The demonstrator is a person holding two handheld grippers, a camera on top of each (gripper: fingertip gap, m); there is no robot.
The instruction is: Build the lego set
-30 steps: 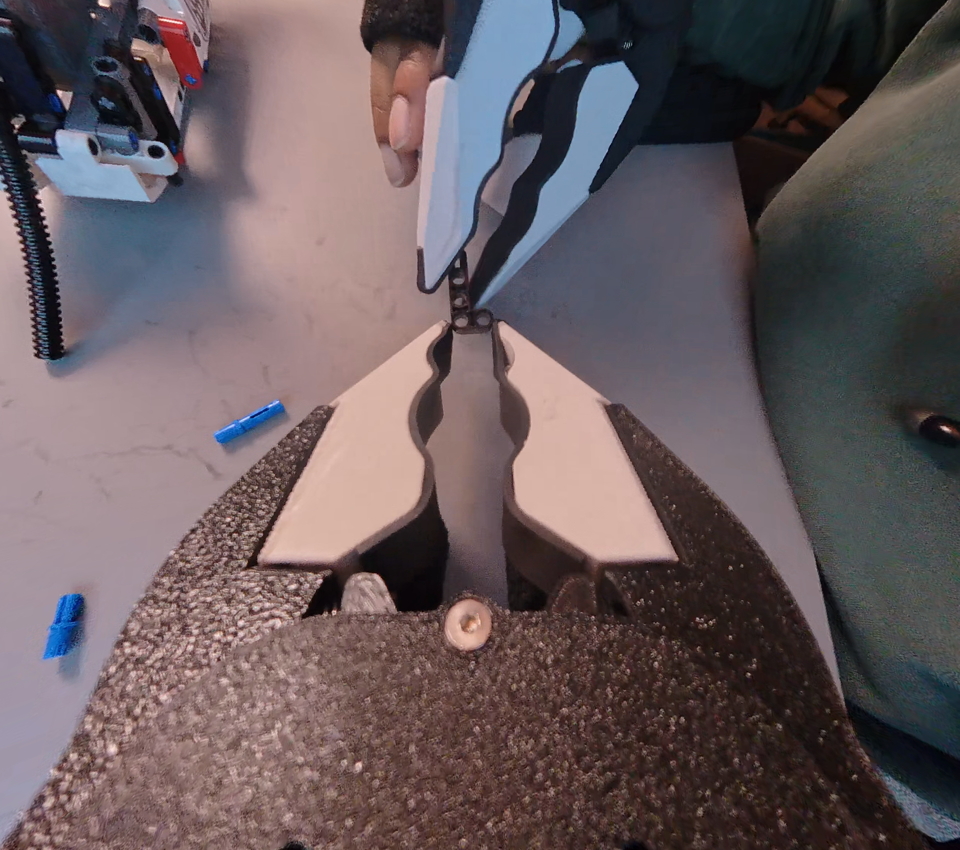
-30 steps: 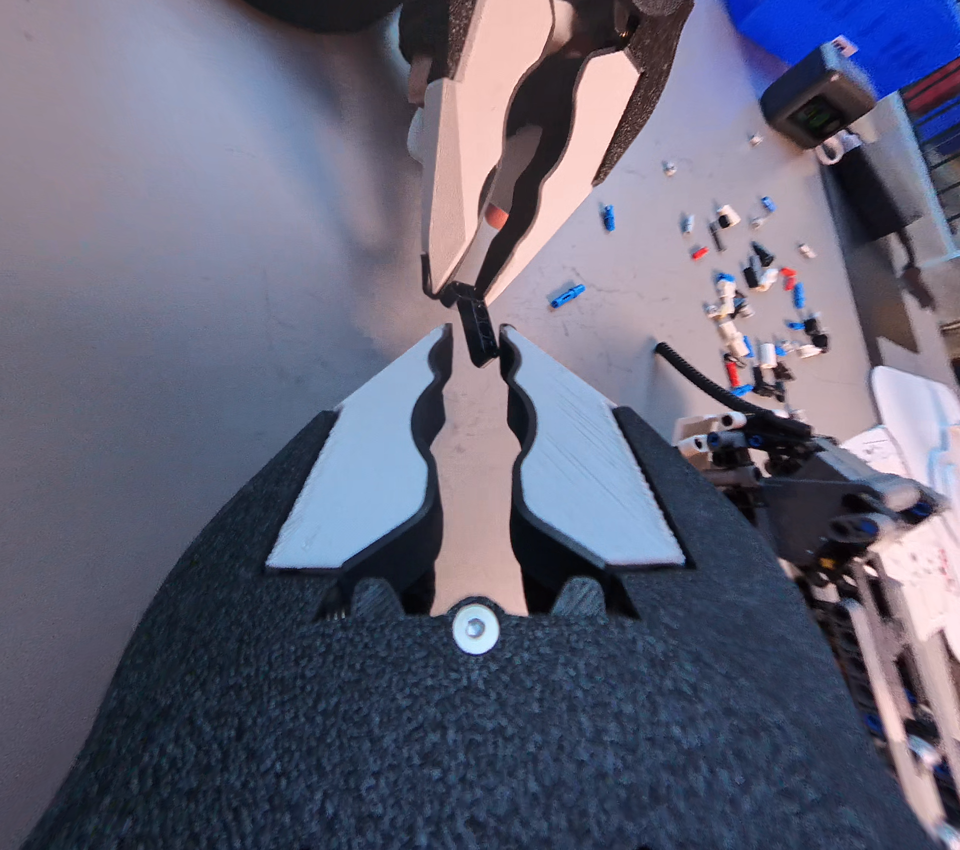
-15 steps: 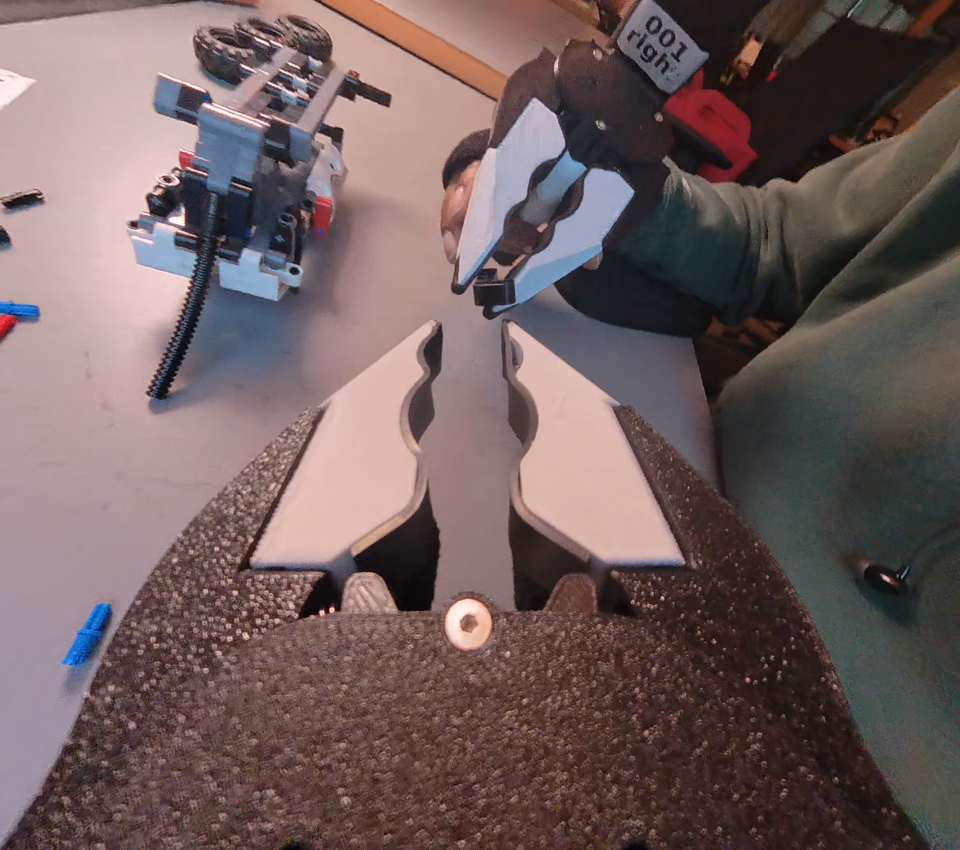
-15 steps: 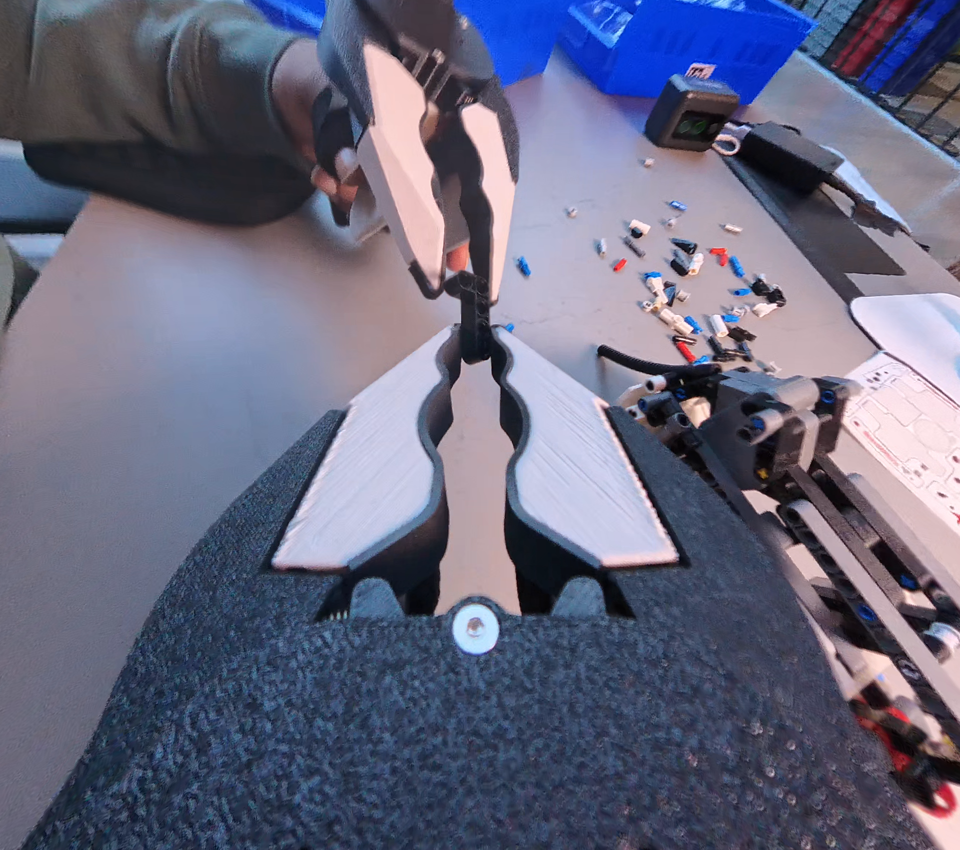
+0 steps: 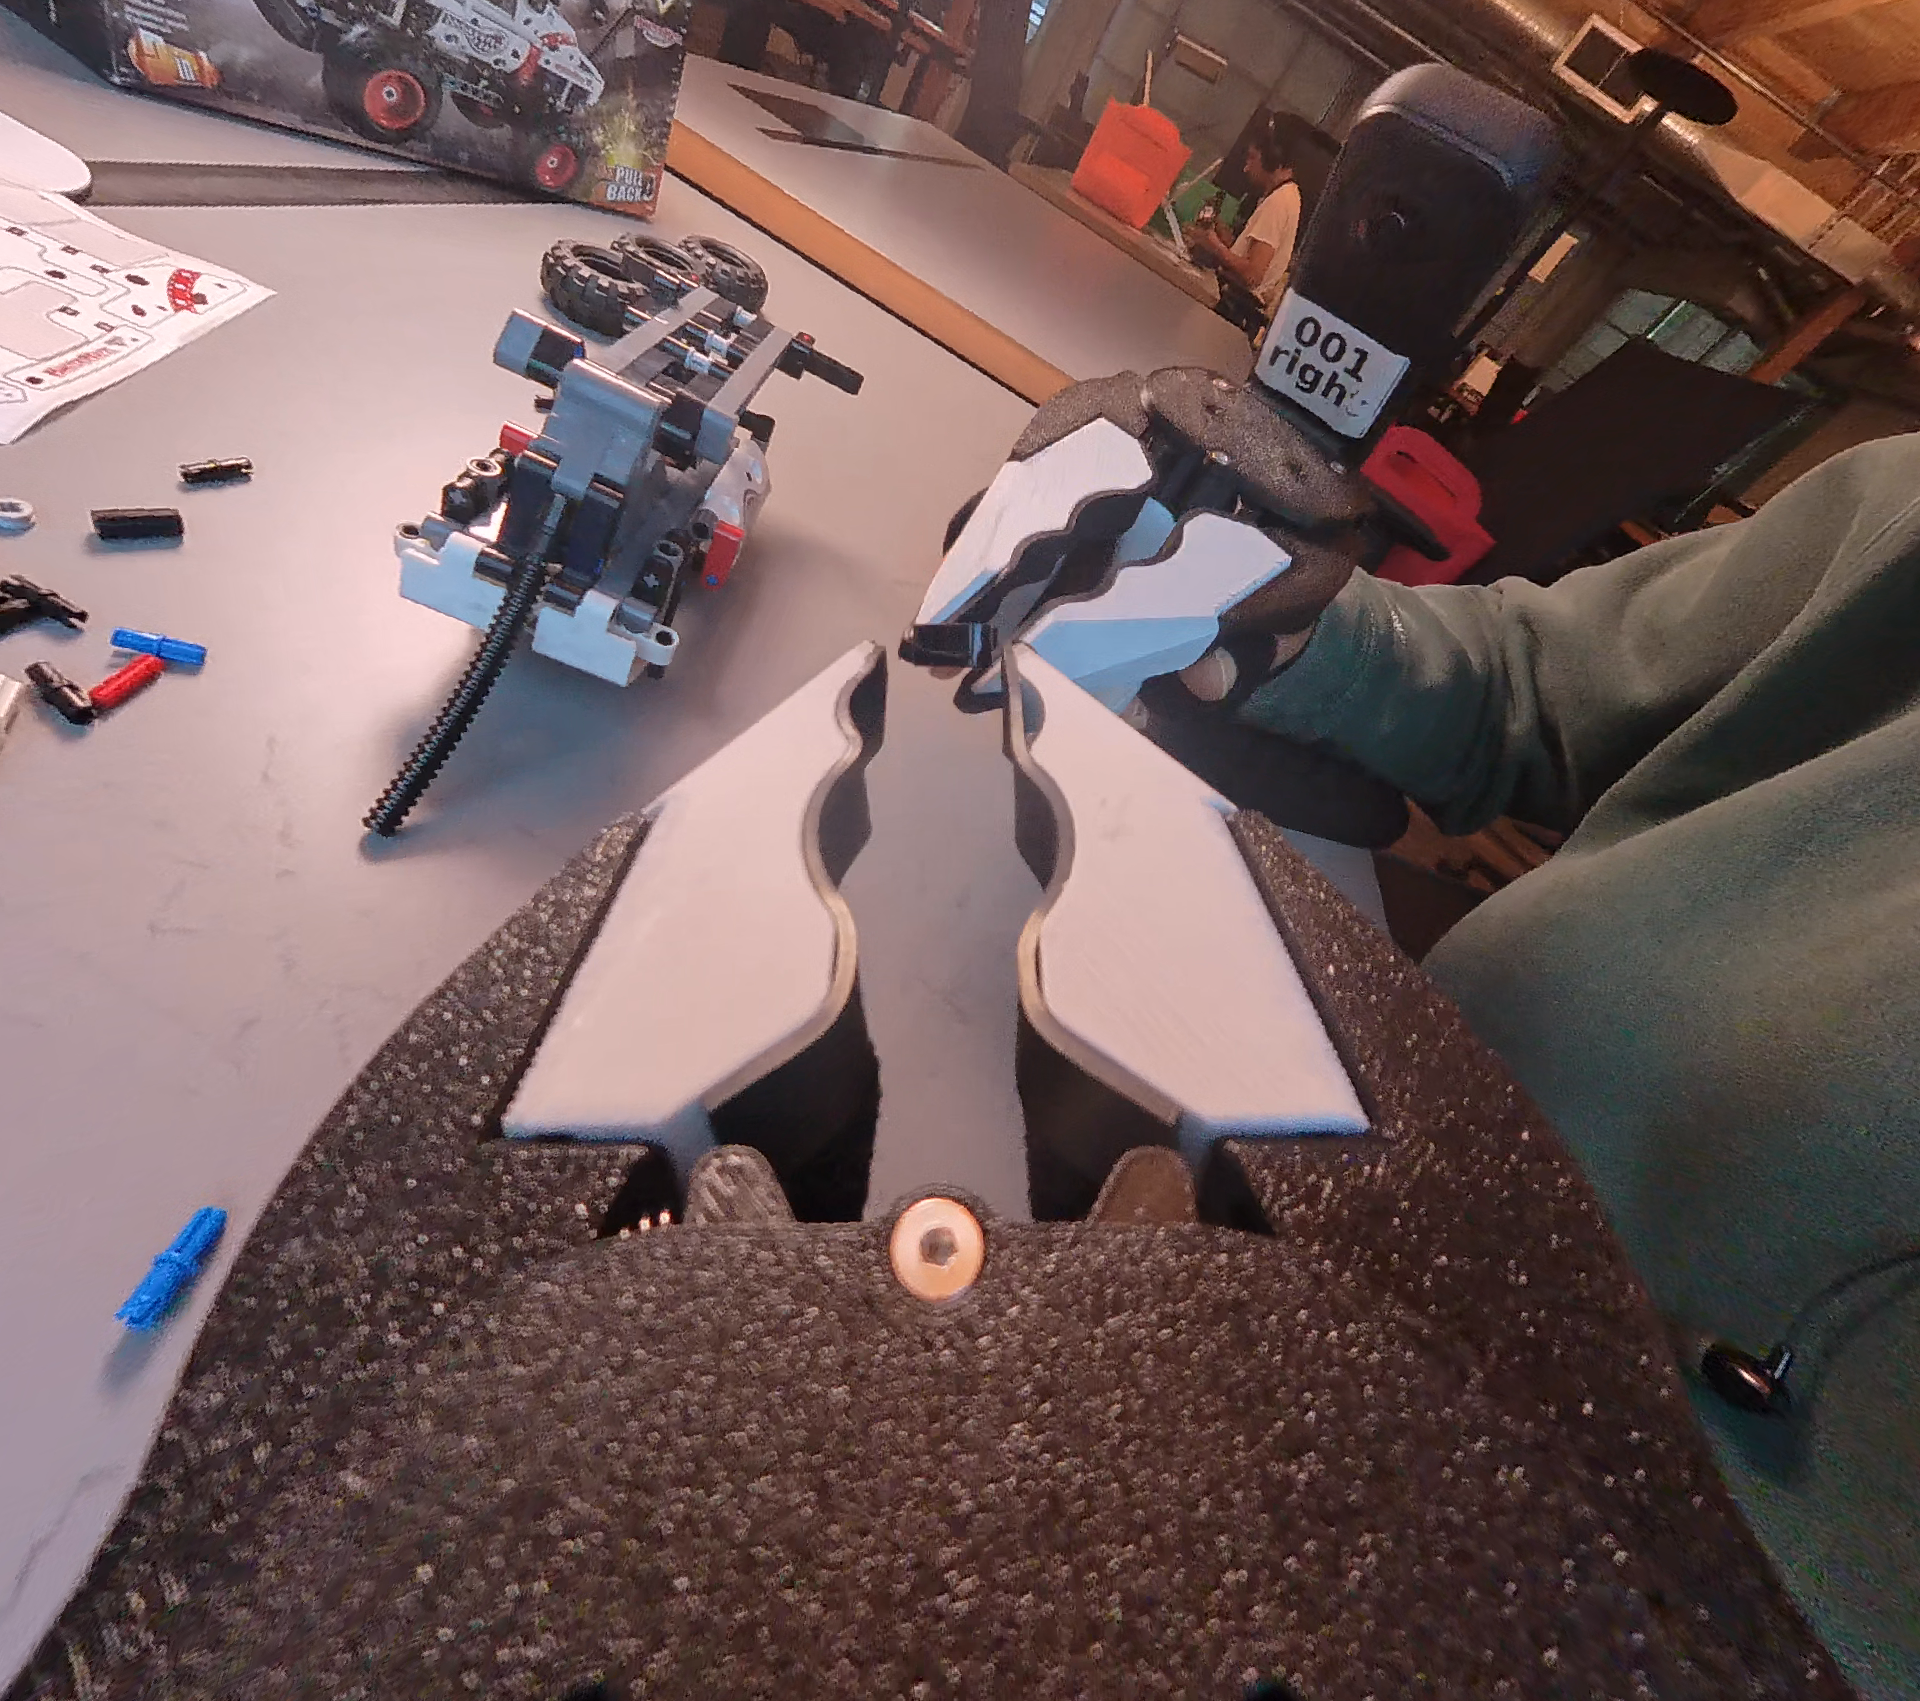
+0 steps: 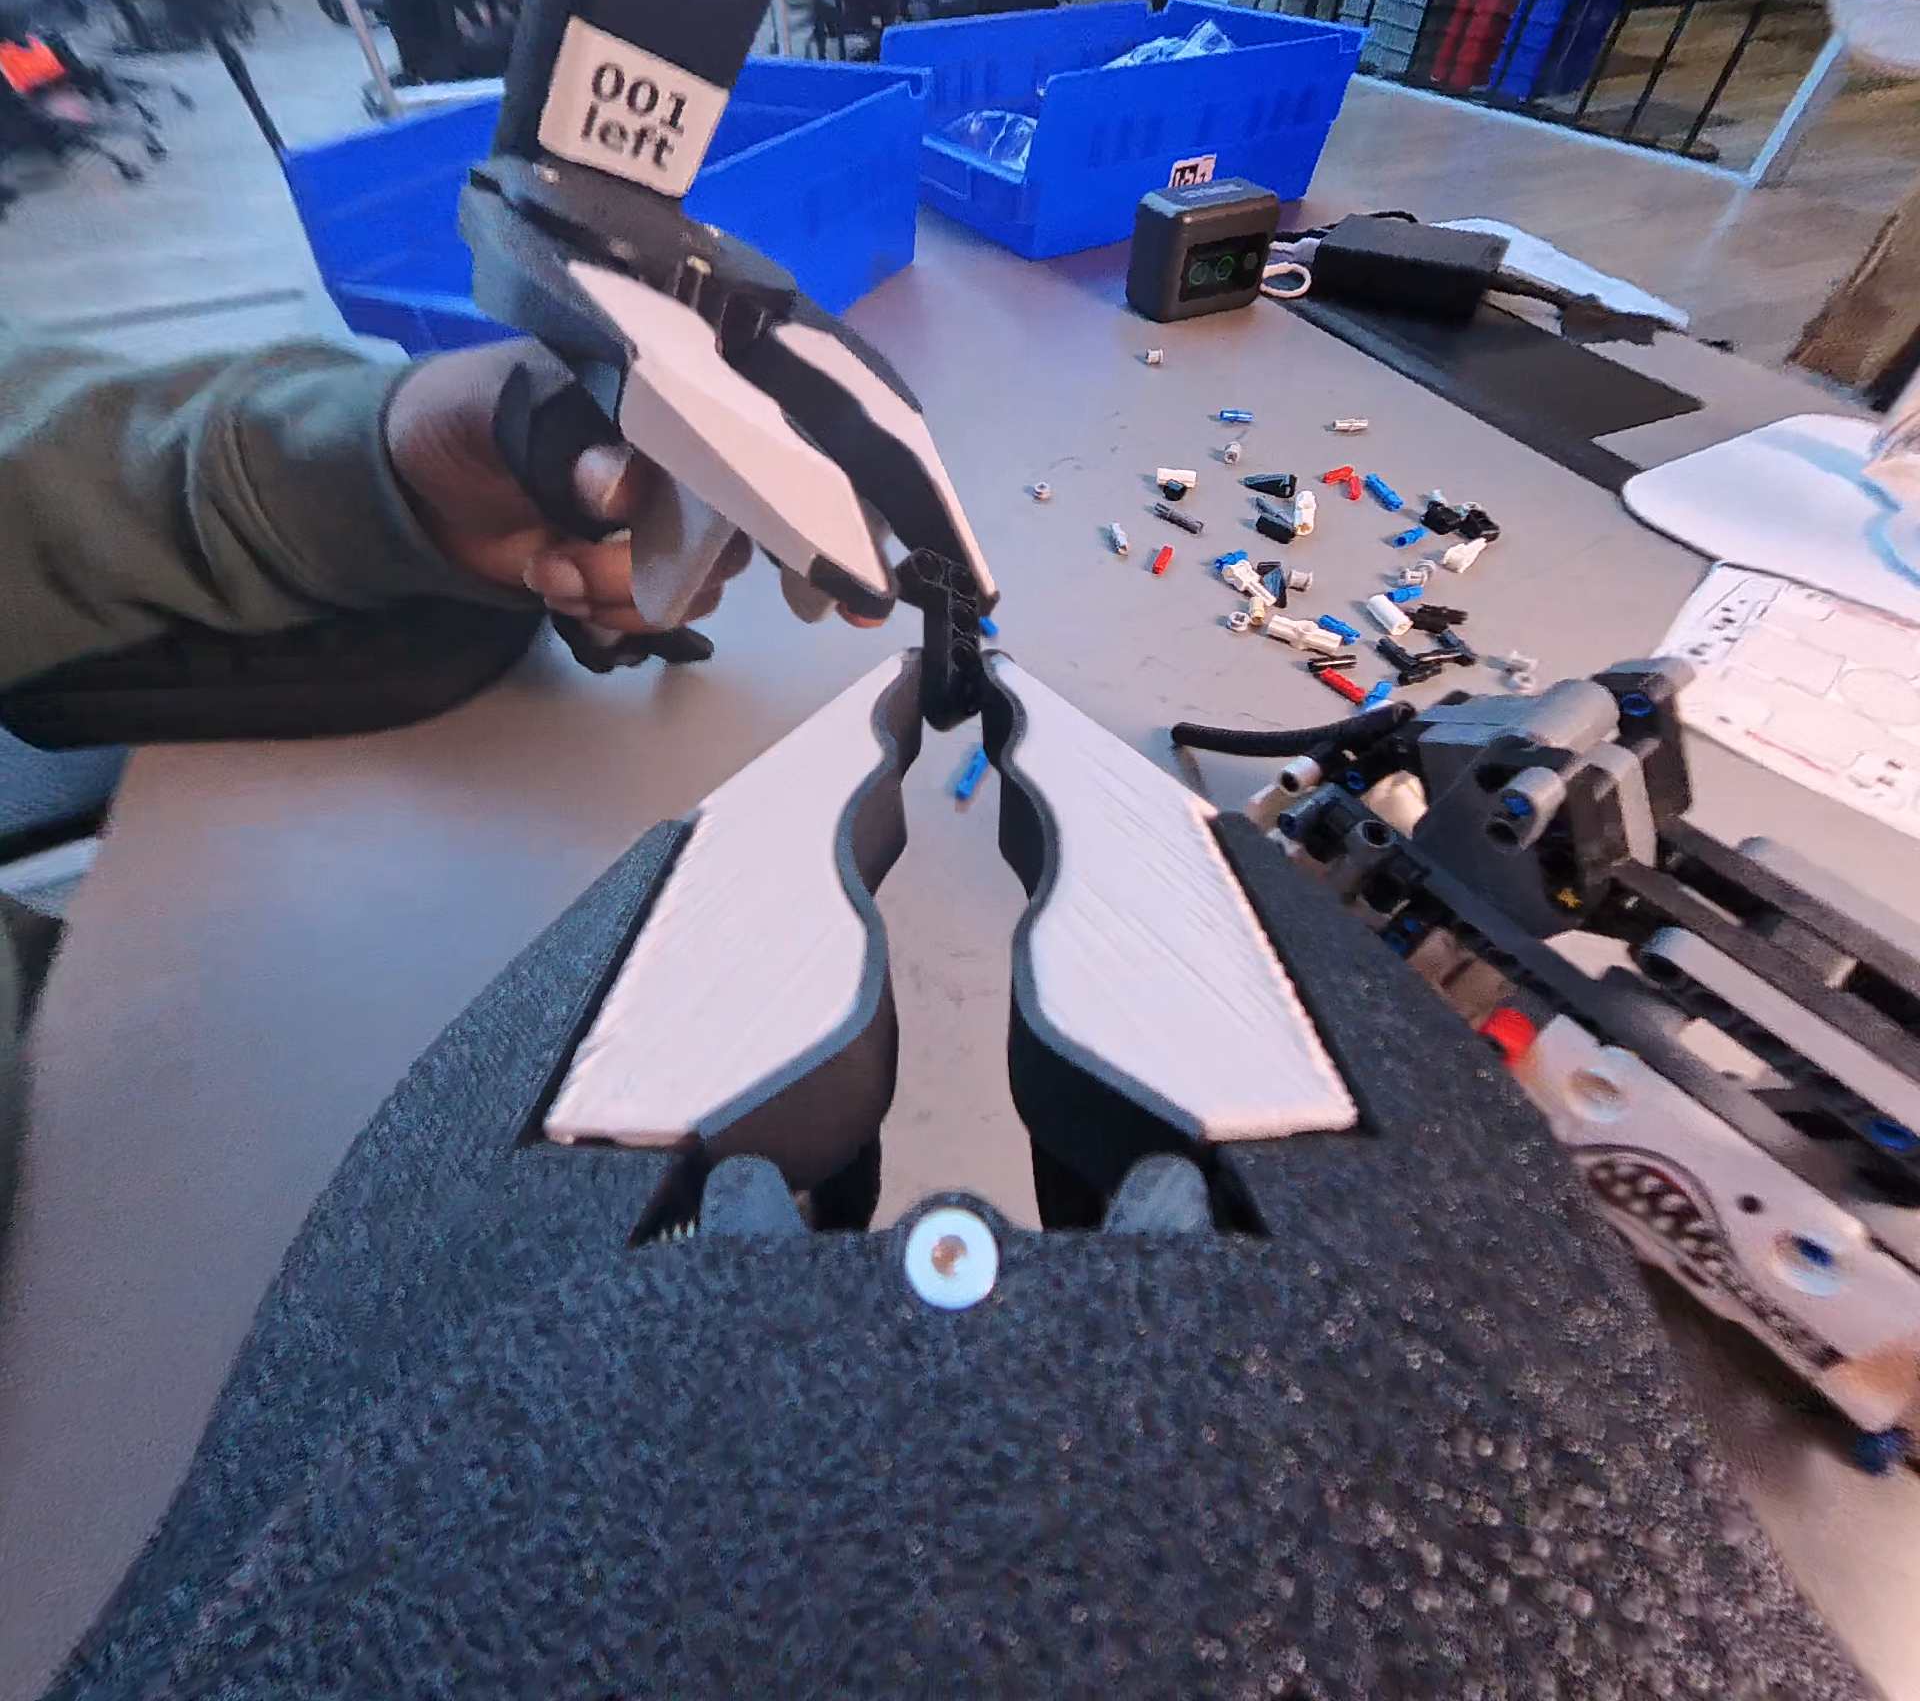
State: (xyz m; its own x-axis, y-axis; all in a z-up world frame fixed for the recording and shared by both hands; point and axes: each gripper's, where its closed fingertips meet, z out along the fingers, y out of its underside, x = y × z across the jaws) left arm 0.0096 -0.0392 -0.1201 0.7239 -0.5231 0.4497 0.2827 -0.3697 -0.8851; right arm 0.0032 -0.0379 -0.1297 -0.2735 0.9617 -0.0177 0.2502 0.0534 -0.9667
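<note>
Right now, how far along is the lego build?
Done: a grey-and-white chassis stands assembled on the table. In hand: the right gripper pinches a black beam, the left gripper open at its other end. Left: tyres lie unmounted behind the chassis, many small pieces lie loose.

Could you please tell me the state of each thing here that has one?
left gripper: open, empty.
right gripper: shut on black beam.
black beam: held aloft.
truck chassis: partly built, wheels not fitted.
tyres: loose, unmounted.
small pieces: scattered, unattached.
</note>
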